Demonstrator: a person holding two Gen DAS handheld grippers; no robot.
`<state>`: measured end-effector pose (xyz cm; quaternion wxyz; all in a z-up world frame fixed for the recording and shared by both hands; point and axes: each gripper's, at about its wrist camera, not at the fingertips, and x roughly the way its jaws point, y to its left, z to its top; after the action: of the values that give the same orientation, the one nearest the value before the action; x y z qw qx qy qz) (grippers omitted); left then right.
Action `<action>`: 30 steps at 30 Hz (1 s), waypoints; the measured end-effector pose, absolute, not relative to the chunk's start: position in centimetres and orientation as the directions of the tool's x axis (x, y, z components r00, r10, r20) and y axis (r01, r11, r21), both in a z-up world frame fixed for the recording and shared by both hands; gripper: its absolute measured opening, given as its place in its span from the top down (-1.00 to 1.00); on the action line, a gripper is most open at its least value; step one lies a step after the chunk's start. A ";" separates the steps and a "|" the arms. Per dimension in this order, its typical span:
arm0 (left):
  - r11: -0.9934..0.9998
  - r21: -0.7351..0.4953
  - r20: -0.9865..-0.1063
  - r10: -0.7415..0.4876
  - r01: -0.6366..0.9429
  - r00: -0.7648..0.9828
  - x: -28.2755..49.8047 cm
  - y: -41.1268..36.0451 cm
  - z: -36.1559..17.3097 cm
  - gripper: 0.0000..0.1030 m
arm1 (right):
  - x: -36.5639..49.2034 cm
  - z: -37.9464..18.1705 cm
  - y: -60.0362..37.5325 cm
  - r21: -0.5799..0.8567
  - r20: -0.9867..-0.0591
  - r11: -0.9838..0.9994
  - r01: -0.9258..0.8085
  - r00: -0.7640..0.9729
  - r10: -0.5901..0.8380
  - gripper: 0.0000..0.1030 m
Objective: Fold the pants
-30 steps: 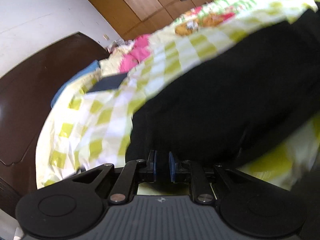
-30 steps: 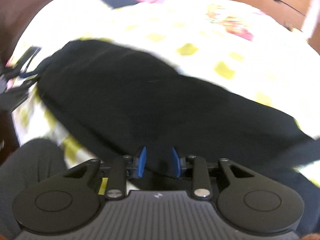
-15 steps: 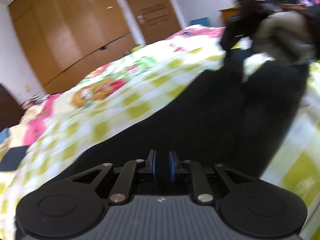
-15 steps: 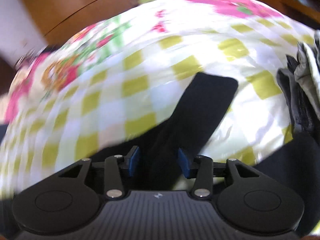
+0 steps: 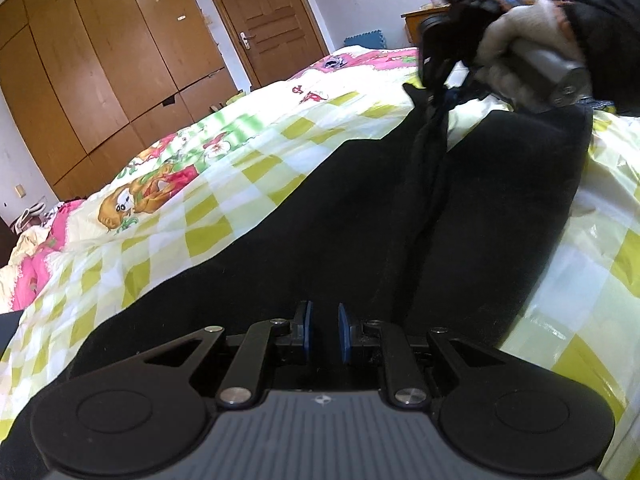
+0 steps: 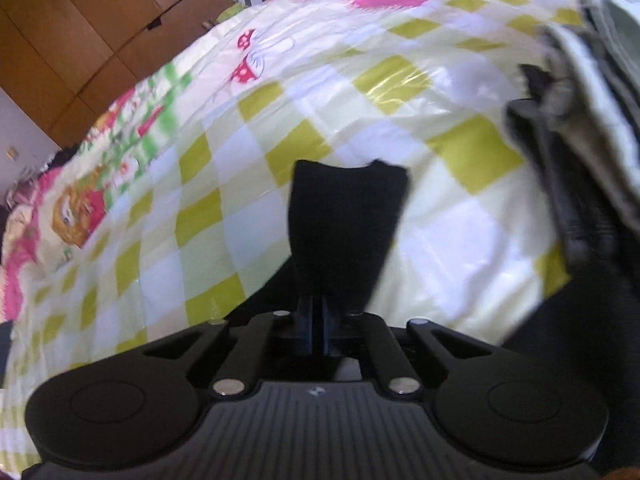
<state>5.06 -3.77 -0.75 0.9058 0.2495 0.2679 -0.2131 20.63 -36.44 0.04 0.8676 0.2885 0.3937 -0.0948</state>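
Black pants (image 5: pixel 360 216) lie spread on a yellow-and-white checked bedspread (image 5: pixel 224 184). My left gripper (image 5: pixel 324 332) sits low over the near end of the pants, its blue pads a small gap apart with dark cloth between them. My right gripper (image 6: pixel 316 328) is shut on a leg end of the pants (image 6: pixel 344 224), which stands up in front of its camera. In the left wrist view the right gripper (image 5: pixel 440 92) is at the far right, lifting a ridge of the black cloth.
Wooden wardrobes (image 5: pixel 100 64) and a door (image 5: pixel 264 20) stand behind the bed. A pile of folded grey and dark clothes (image 6: pixel 592 120) lies at the right edge of the bed. Pink bedding (image 5: pixel 28 256) is bunched at the left.
The right gripper's jaws have closed fully on the pant leg end and raised it. The left gripper's view has swung from the bed's left side toward the wardrobes and steadied.
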 end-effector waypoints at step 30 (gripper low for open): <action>0.709 0.379 -0.591 -0.308 0.594 0.745 5.6 -11.3 -1.4 0.20 | 15.3 -3.8 -44.2 0.685 -0.613 0.572 0.451 0.781 0.118 0.66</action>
<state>5.56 -11.29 -1.42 0.8897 0.2847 0.2513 -0.2535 15.25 -44.24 -3.78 0.8285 0.4517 0.3154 -0.1004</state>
